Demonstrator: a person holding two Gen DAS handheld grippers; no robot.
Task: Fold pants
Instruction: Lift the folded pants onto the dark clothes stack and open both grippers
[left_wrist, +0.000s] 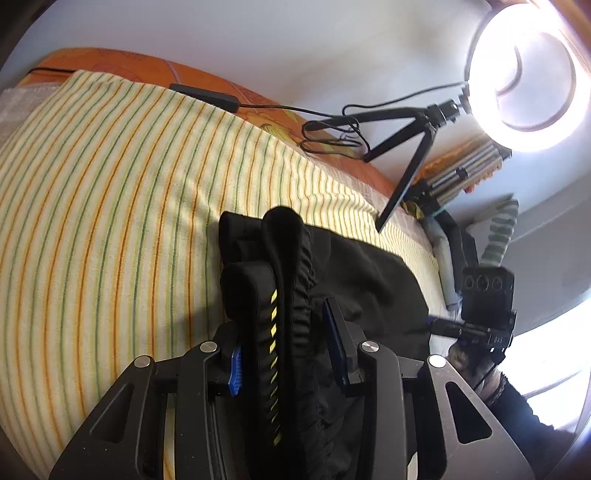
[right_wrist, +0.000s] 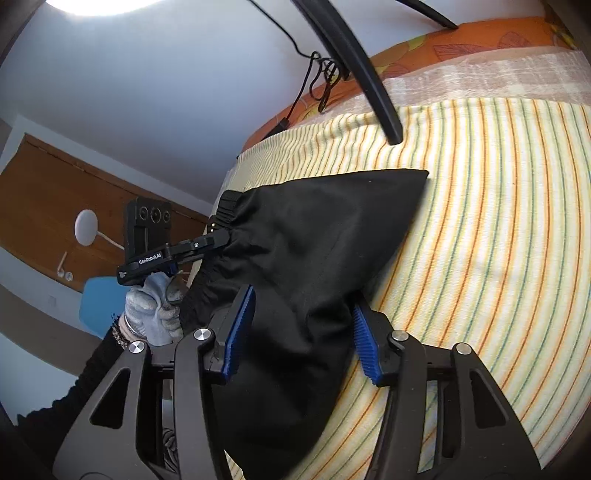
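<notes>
Black pants (right_wrist: 314, 236) lie on a bed with a yellow striped sheet (right_wrist: 498, 240). In the left wrist view, the elastic waistband with yellow marks (left_wrist: 275, 332) runs between the fingers of my left gripper (left_wrist: 284, 332), which stands open around it. In the right wrist view, my right gripper (right_wrist: 303, 325) is open, its blue pads on either side of the black fabric near the bed's edge. The left gripper also shows in the right wrist view (right_wrist: 207, 243) at the waistband, held by a gloved hand (right_wrist: 155, 310).
A black tripod (left_wrist: 406, 155) with a ring light (left_wrist: 524, 74) stands on the bed near the pants, with cables (left_wrist: 332, 129) and a black power adapter (left_wrist: 203, 96). An orange sheet (left_wrist: 207, 77) edges the far side. Books (left_wrist: 465, 166) are stacked beyond.
</notes>
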